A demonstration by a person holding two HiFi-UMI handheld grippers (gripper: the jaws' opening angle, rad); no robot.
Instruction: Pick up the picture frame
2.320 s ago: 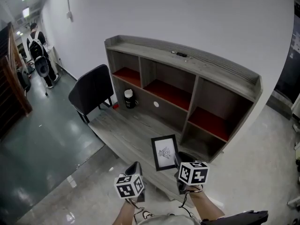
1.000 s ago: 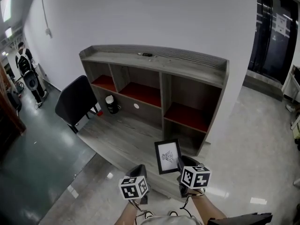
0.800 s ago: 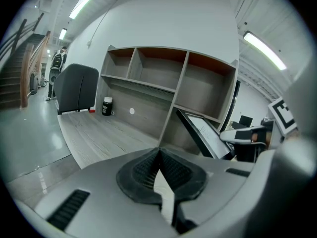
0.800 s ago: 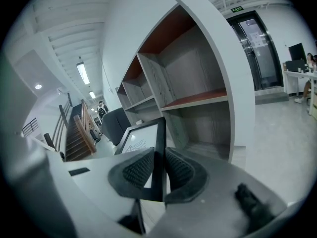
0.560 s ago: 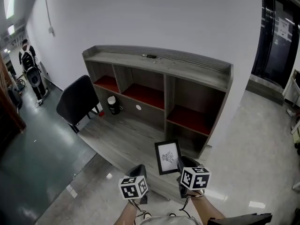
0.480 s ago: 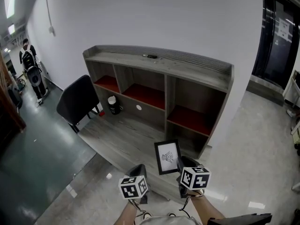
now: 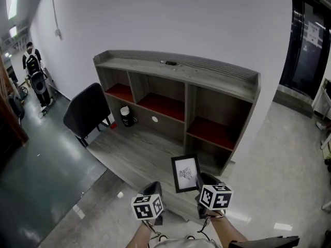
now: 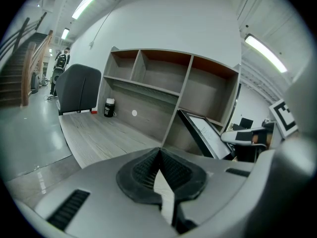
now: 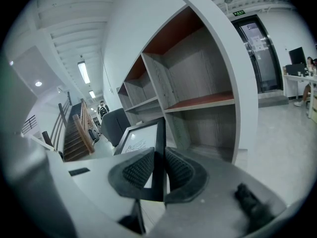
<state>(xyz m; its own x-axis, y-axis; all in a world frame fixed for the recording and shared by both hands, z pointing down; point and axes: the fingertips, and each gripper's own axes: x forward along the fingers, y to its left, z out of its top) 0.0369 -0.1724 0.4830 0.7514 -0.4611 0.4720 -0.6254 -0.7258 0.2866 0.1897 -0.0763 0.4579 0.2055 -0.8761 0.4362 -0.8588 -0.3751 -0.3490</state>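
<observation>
- Picture frame (image 7: 185, 173), black-edged with a white sheet bearing a small dark drawing, stands nearly upright over the near part of the grey wood surface (image 7: 132, 149), in front of the shelf unit's right-hand compartment.
- The right hand-held gripper (image 7: 199, 181) is clamped on the frame's right edge; in the right gripper view the ribbed pads (image 9: 138, 168) press on both sides of the black moulding (image 9: 157, 148).
- Whether the frame's lower edge touches the surface cannot be told.
- The left hand-held gripper (image 7: 151, 187) hangs just beside the right one, to the frame's lower left and apart from it, with its jaws together and nothing between them (image 8: 159, 158).
- From the left gripper view, the frame (image 8: 205, 135) leans back at a tilt.
- The shelf unit (image 7: 227, 89) at the back of the surface has three open compartments with red floors; a small dark object (image 7: 169, 63) lies on its top.
- A dark jar with a white lid (image 7: 125, 116) stands at the far left of the surface, near a black chair (image 7: 88, 110).
- A person (image 7: 33, 61) stands well away down the corridor at left.
</observation>
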